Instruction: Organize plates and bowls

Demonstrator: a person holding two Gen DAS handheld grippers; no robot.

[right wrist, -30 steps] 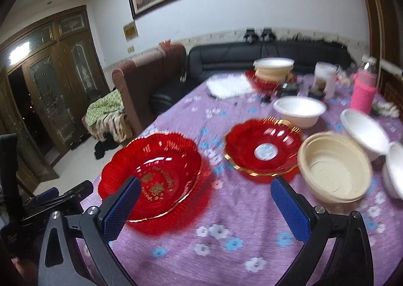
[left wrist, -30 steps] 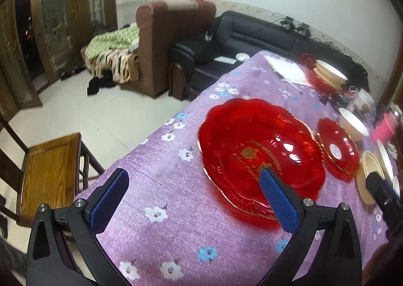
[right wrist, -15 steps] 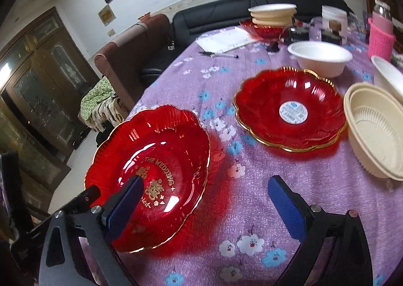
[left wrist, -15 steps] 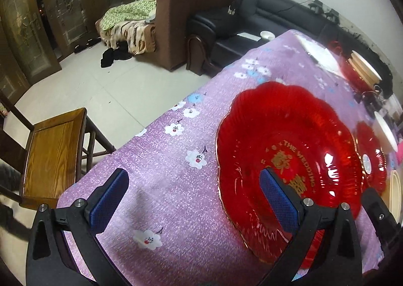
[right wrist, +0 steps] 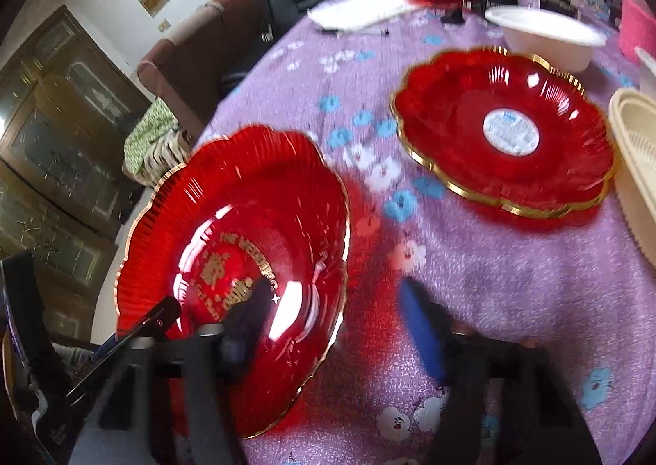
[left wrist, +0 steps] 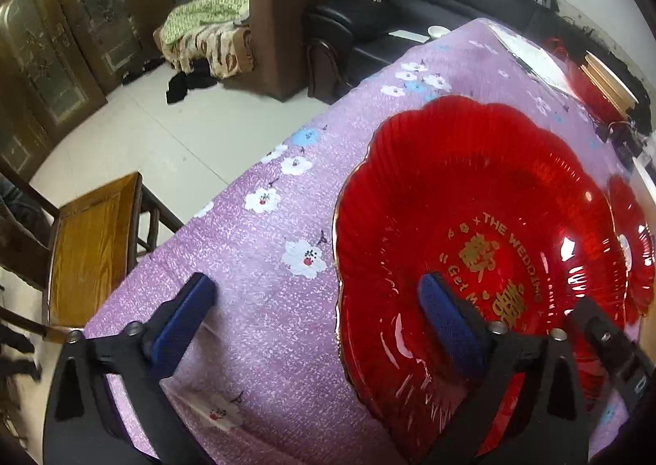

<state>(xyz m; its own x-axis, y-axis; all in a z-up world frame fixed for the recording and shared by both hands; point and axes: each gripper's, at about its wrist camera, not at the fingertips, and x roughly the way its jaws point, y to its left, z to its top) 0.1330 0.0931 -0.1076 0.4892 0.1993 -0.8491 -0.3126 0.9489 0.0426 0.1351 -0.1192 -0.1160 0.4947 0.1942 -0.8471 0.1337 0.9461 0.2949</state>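
R gripper (right wrist: 332, 325) is closing, jaws straddling the near-right rim of the big red plate (right wrist: 233, 280), one finger inside the dish, the other outside on the cloth; pads not yet pinching. L gripper (left wrist: 315, 317) is wide, just starting to close, straddling the opposite rim. Prob a two-sided lift, since the plate's broad and slick. It sits flat on the purple tablecloth (left wrist: 262, 293). The second red plate (right wrist: 504, 129) w/ sticker looks like the stacking mate.

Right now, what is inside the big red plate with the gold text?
Inside the big red plate show gold lettering and one finger of each closing gripper, left gripper and right gripper. No food shows. Part of the lettering is covered.
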